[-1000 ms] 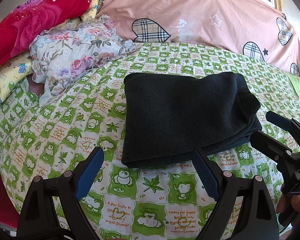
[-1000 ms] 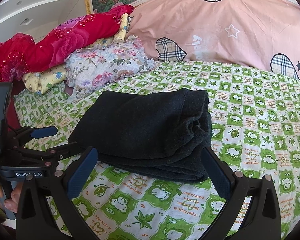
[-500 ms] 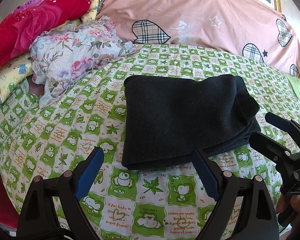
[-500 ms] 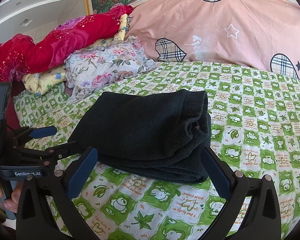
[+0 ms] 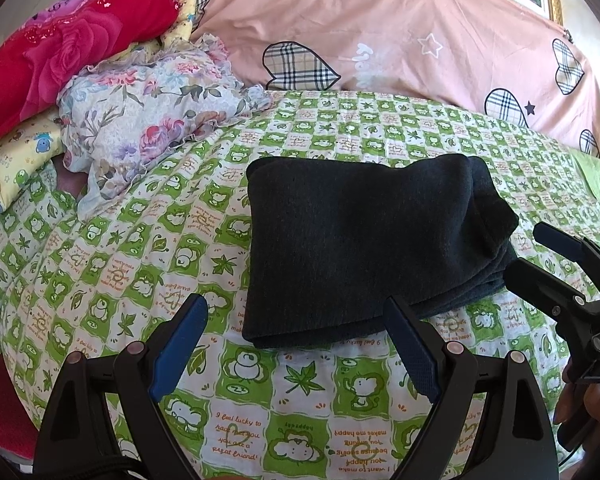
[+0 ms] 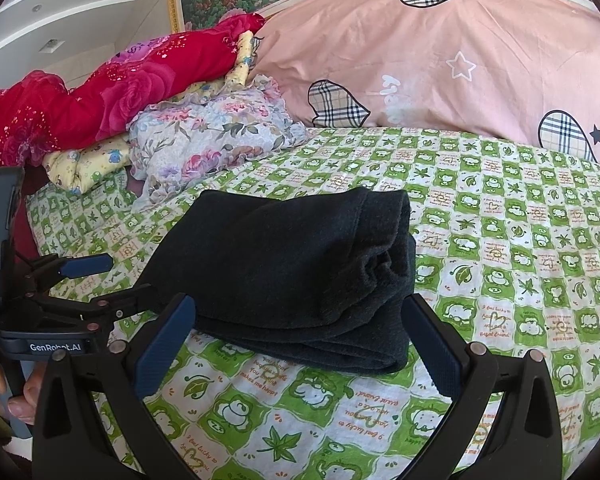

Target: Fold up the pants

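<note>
Dark folded pants (image 5: 364,240) lie as a compact rectangle on the green-and-white printed bedsheet (image 5: 140,264); they also show in the right wrist view (image 6: 296,276). My left gripper (image 5: 296,316) is open and empty, just short of the pants' near edge. My right gripper (image 6: 300,320) is open and empty, its fingers on either side of the pants' near folded corner, a little back from it. Each gripper shows in the other's view: the right one (image 5: 540,256) at the pants' right end, the left one (image 6: 116,280) at their left.
A large pink pillow with plaid hearts (image 5: 400,40) lies along the headboard. A floral cloth (image 5: 152,112), a red rose blanket (image 5: 60,60) and a yellow quilt (image 5: 12,168) are piled at the left. The bed's edge runs close below the grippers.
Both grippers have drawn back slightly from the pants. The pants have not moved.
</note>
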The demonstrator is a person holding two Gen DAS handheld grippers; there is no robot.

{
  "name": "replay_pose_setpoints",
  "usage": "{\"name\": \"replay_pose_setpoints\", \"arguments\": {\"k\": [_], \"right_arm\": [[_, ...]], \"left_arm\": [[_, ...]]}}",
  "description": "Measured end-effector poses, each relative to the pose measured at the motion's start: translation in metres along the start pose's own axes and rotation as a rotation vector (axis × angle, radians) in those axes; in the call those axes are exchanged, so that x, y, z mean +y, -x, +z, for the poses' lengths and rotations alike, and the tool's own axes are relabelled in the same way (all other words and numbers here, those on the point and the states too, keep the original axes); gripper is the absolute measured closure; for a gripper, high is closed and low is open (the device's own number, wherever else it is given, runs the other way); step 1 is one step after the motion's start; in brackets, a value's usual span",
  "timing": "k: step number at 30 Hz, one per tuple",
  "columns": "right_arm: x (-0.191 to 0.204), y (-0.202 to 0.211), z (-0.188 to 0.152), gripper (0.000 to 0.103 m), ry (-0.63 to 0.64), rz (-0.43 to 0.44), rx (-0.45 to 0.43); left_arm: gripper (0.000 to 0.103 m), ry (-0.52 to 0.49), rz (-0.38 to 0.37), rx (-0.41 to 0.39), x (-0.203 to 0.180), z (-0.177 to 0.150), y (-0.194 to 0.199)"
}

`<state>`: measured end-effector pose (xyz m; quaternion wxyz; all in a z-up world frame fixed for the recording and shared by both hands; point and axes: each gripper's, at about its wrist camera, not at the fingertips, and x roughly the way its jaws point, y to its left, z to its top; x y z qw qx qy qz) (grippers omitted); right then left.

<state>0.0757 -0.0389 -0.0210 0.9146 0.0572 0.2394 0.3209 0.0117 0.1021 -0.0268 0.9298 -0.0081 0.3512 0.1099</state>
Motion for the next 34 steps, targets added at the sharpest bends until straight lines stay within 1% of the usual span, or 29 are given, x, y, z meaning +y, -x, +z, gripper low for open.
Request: {"name": "replay_pose_setpoints", "arguments": {"k": [5, 10, 15, 24, 34], "right_arm": [[-0.003, -0.001, 0.001, 0.000, 0.000, -0.008, 0.008], [-0.004, -0.005, 0.001, 0.000, -0.002, -0.013, 0.025], [-0.004, -0.008, 0.001, 0.000, 0.001, -0.011, 0.037], [-0.004, -0.009, 0.002, 0.000, 0.002, -0.011, 0.034], [-0.008, -0.010, 0.003, 0.000, -0.024, -0.013, 0.045]], "left_arm": [[0.013, 0.014, -0.018, 0.009, 0.000, 0.006, -0.002], [0.013, 0.033, -0.041, 0.038, 0.001, 0.010, -0.009], [0.013, 0.045, -0.034, 0.040, 0.003, 0.013, -0.012], [0.013, 0.055, -0.024, 0.051, 0.005, 0.017, -0.016], [0.013, 0.046, -0.002, 0.062, 0.002, 0.019, -0.020]]}}
